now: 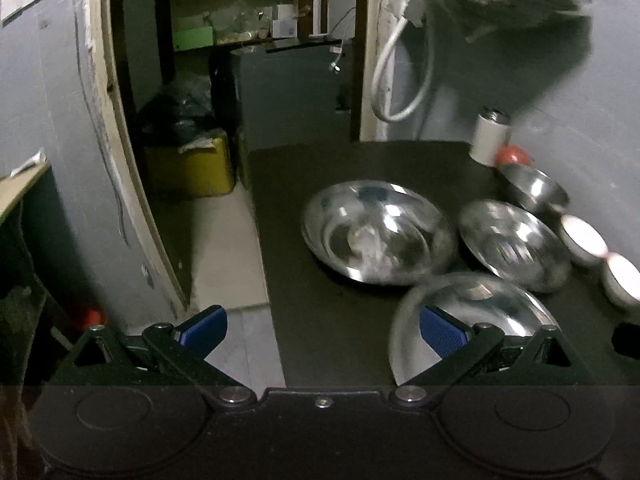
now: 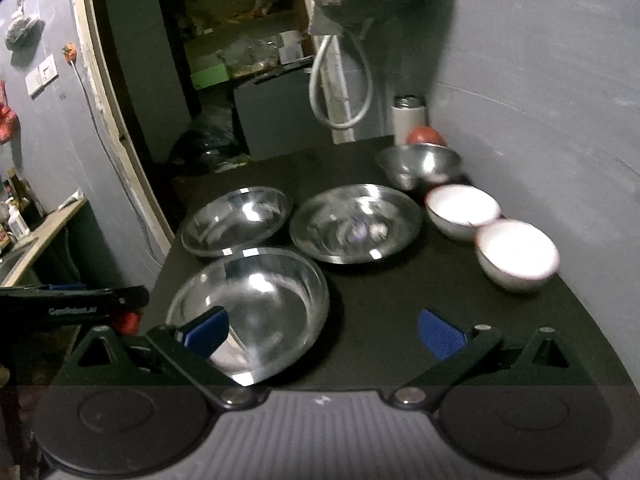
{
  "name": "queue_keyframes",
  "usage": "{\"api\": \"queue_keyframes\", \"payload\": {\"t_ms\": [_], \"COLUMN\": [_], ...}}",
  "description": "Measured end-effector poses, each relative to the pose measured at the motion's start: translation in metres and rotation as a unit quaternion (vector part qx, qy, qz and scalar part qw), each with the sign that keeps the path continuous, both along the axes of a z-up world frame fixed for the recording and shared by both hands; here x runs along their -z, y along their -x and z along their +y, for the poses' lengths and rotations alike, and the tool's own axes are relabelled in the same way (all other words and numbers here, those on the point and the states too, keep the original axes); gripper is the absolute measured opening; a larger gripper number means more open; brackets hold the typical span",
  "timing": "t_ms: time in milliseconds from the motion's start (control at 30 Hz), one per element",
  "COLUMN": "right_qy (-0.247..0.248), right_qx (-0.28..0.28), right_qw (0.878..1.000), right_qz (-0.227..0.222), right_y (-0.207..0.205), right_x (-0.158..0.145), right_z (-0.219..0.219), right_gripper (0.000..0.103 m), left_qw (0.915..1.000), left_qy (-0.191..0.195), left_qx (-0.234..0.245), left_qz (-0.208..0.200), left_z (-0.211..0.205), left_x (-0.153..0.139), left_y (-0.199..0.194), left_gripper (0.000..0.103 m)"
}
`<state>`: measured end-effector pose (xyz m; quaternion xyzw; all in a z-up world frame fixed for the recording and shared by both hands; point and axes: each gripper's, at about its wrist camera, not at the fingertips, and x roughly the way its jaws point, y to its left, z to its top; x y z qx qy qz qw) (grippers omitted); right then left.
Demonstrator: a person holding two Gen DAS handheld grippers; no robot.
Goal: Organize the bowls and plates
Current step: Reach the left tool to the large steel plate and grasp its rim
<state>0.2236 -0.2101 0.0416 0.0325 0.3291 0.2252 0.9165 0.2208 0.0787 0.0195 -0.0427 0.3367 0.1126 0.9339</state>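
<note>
Three steel plates lie on the black table [image 2: 380, 312]: a near one [image 2: 248, 304] [image 1: 480, 312], a far-left one [image 2: 236, 220] [image 1: 380, 232] and a far-right one [image 2: 356, 224] [image 1: 516, 244]. A small steel bowl [image 2: 420, 164] [image 1: 536, 190] stands behind them. Two white bowls [image 2: 462, 210] [image 2: 516, 254] sit at the right, also in the left wrist view [image 1: 582, 240] [image 1: 622, 284]. My left gripper [image 1: 322, 332] is open and empty at the table's left edge. My right gripper [image 2: 322, 330] is open and empty over the near plate's right side.
A white steel-capped bottle [image 2: 408, 118] and a red round object [image 2: 426, 136] stand at the table's back corner by the grey wall. A doorway [image 1: 240, 100] with shelves, a yellow box [image 1: 188, 168] and bags opens to the left. The left gripper's body [image 2: 72, 308] shows at the left.
</note>
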Motion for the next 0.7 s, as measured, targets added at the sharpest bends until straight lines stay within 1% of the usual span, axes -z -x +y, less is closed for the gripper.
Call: {"api": "queue_keyframes", "payload": {"t_ms": [133,233,333,467,567,633,700], "right_qy": [-0.013,-0.025,-0.031,-0.035,-0.031,-0.033,-0.030], "right_qx": [-0.027,-0.035,-0.035,-0.023,-0.001,0.015,0.032], "right_qw": [1.000,0.999,0.999,0.998,0.998,0.997,0.996], "right_qz": [0.003,0.012,0.028,0.042,0.061,0.069,0.077], "right_y": [-0.030,-0.046,-0.062,-0.080,-0.095,-0.103,-0.111], "right_x": [-0.002,0.000,0.004,0.009,0.018,0.022,0.027], "right_z": [0.027,0.050,0.076,0.107,0.123,0.131,0.136], "right_gripper": [0.103,0.103,0.103,0.103,0.103,0.100,0.096], "left_qw": [0.9996,0.9983,0.9943,0.9861,0.9796,0.9754,0.9730], "left_qy": [-0.006,0.003,0.016,0.036,0.064,0.082,0.093], "left_qx": [0.026,0.059,0.105,0.161,0.187,0.200,0.205], "left_qz": [-0.004,-0.002,0.007,0.023,0.037,0.045,0.054], "left_z": [0.033,0.059,0.079,0.100,0.111,0.118,0.119], "left_x": [-0.005,-0.002,0.007,0.020,0.030,0.035,0.041], "left_y": [-0.046,-0.082,-0.115,-0.154,-0.172,-0.181,-0.189], "left_gripper": [0.102,0.102,0.102,0.102,0.099,0.094,0.087]}}
